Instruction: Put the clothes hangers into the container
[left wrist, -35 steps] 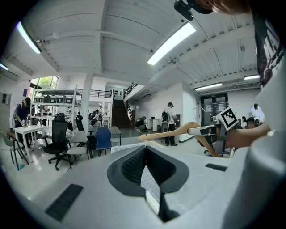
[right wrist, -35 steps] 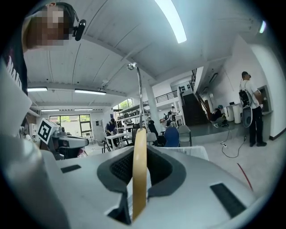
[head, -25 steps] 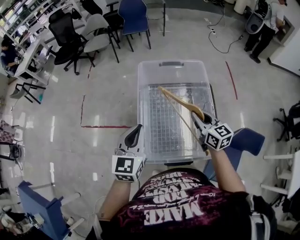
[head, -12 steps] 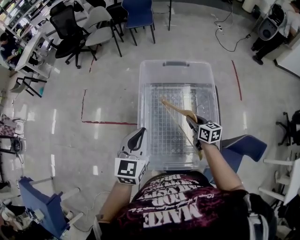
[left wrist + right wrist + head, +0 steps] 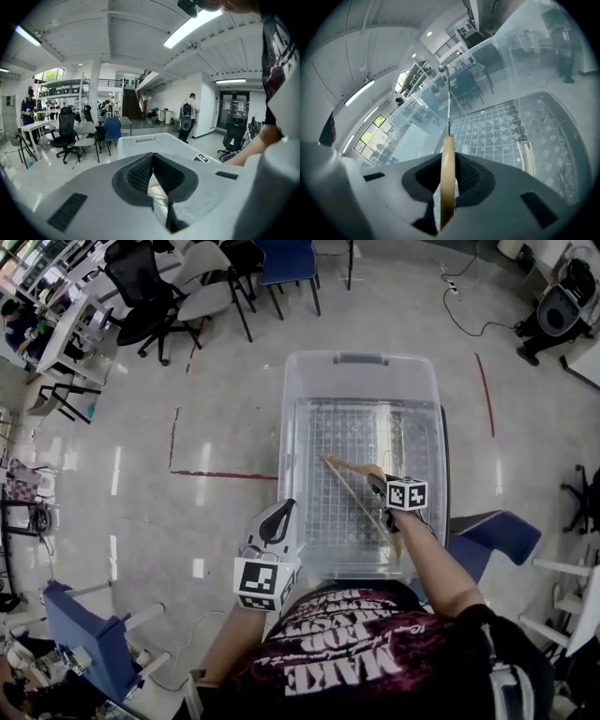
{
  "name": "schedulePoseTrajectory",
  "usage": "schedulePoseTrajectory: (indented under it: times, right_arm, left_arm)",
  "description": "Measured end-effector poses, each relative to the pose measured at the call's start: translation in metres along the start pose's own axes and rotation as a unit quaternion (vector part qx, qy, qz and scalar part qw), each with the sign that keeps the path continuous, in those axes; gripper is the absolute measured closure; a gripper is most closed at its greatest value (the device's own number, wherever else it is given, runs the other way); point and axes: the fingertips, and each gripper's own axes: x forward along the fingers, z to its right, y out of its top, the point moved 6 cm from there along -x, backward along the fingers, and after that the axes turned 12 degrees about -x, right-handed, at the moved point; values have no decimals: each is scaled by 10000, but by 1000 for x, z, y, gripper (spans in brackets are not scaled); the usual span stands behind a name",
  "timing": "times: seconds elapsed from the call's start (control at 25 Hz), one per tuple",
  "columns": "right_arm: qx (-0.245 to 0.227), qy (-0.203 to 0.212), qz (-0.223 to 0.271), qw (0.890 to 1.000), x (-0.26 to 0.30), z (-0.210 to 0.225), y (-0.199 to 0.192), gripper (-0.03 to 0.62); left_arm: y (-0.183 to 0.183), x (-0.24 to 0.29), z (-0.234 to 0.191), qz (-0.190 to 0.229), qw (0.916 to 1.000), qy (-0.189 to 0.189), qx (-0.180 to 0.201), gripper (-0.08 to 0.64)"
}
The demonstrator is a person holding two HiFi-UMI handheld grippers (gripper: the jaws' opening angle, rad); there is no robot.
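1. Jaws on your left gripper (image 5: 278, 510) were pressed together with nothing between them. It hung idle just outside the near left corner of the container (image 5: 360, 360), close to your body.
2. Your right gripper (image 5: 376, 480) was clamped narrowly on the wooden clothes hanger (image 5: 345, 464), with the pads closed across its thin edge (image 5: 447, 197). The metal hook (image 5: 448, 103) stood up beyond the jaws.
3. You held that hanger low inside the container, over the right half of its gridded floor (image 5: 506, 124). It slanted from the near right toward the far left. Whether any part touched the floor could not be told.
4. No other hanger showed clearly in the container, so I judge this delivery only part done. You had the hanger in the right place but had not let it go.
5. What was left, by my reading, was to open the right jaws and lift clear. No further hangers waiting outside were in view.
6. Far beyond the container stood office chairs (image 5: 150, 282), unrelated to the job.
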Motion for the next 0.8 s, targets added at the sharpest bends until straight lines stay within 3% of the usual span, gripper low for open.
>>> schedulePoseTrajectory:
  times: [0.08, 0.2, 0.28, 0.36, 0.44, 0.64, 0.8]
  right_arm:
    - [157, 86, 73, 9998, 8, 1, -2, 533]
    - [193, -162, -21, 9997, 8, 4, -7, 508]
    - [285, -364, -225, 9987, 7, 9, -13, 431]
    - [496, -542, -443, 9963, 4, 14, -22, 305]
    - [587, -823, -524, 9935, -7, 19, -28, 276]
    - [4, -1301, -722, 9889, -36, 15, -26, 255]
    - [-684, -1467, -394, 9860, -64, -11, -13, 277]
  left_arm:
    - [-2, -5, -4, -30, 10000, 64, -4, 554]
    - [-3, -13, -4, 9, 9999, 133, -13, 554]
    - [-3, -16, -4, 61, 9999, 147, -3, 554]
    - [-3, -18, -2, 103, 9999, 134, 12, 554]
    - [-2, -20, 2, 140, 9998, 98, 32, 554]
    - [-6, -29, 13, 206, 9997, -52, 119, 554]
    - [-7, -38, 18, 270, 9993, -161, 189, 554]
